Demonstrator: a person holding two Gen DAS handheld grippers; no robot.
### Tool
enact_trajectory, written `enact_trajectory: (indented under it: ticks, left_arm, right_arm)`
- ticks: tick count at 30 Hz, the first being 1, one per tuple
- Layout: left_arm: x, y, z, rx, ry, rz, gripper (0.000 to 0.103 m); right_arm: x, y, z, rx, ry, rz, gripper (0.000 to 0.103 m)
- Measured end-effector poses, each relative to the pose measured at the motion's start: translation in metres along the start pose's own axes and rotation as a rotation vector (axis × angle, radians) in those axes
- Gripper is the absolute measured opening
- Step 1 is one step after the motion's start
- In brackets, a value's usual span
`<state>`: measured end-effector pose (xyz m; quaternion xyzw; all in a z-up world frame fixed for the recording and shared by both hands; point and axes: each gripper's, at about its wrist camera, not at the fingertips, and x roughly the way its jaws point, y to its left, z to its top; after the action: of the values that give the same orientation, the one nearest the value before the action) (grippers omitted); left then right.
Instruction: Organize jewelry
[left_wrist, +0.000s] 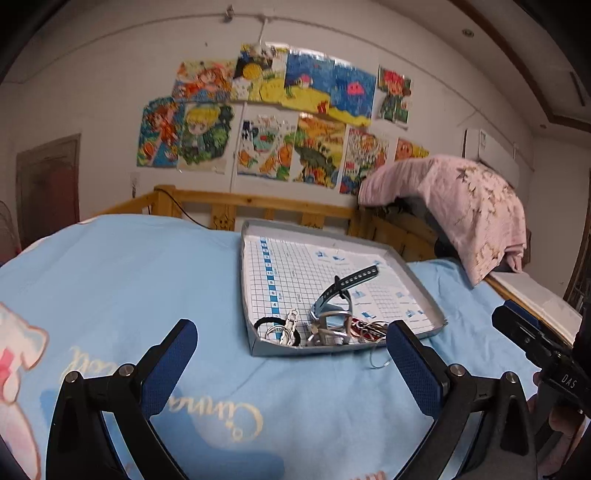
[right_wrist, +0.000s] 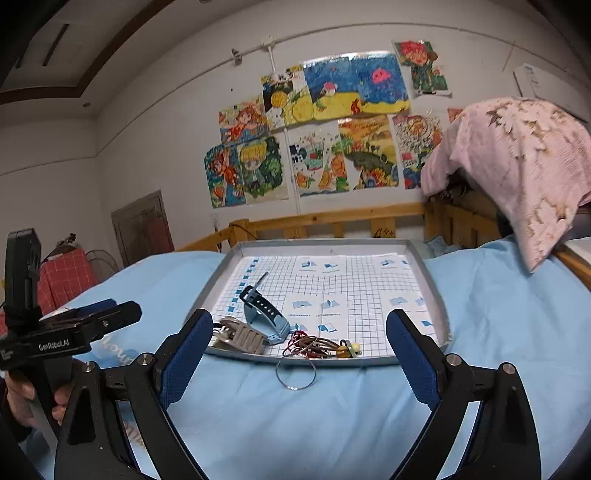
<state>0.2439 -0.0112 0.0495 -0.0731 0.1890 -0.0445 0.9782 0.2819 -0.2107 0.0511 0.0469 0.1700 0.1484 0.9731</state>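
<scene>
Jewelry pile (right_wrist: 288, 338) heaped at the grid-lined tray's (right_wrist: 332, 243) near edge.

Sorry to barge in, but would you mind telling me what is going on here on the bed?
A person holds a gripper in each hand over a blue bedsheet. Both the left gripper and right gripper are open and hold nothing. In front of them a grey tray holds jewelry bunched at its near edge: a watch, bracelets and a black hair tie. One thin wire ring lies on the sheet, overlapping the tray's near rim.
</scene>
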Motion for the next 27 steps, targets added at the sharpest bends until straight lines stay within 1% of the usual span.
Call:
enact_trajectory:
  ticks: [2,4,10,16,21,27]
  left_arm:
    - [-0.016,-0.001,-0.005,0.002,-0.025,0.0,0.103]
    - [-0.032,-0.004,-0.009,0.009,-0.047,0.003,0.103]
    - [-0.079,-0.008,-0.029,0.044,-0.09,0.024,0.103]
    - [-0.115,-0.002,-0.054,0.023,-0.111,0.05,0.103]
    - [-0.133,-0.002,-0.074,0.052,-0.11,0.084,0.103]
    - [-0.143,0.001,-0.094,0.054,-0.108,0.1,0.103]
  right_arm:
    - [-0.015,0.005,-0.001,-0.009,-0.018,-0.001,0.094]
    - [-0.031,0.01,-0.003,-0.018,-0.04,-0.001,0.098]
    - [-0.078,0.029,-0.011,-0.045,-0.103,0.0,0.099]
    - [-0.12,0.05,-0.028,-0.073,-0.145,0.001,0.1]
    - [-0.144,0.054,-0.046,-0.058,-0.151,-0.016,0.1]
    - [-0.155,0.053,-0.065,-0.061,-0.145,-0.052,0.101]
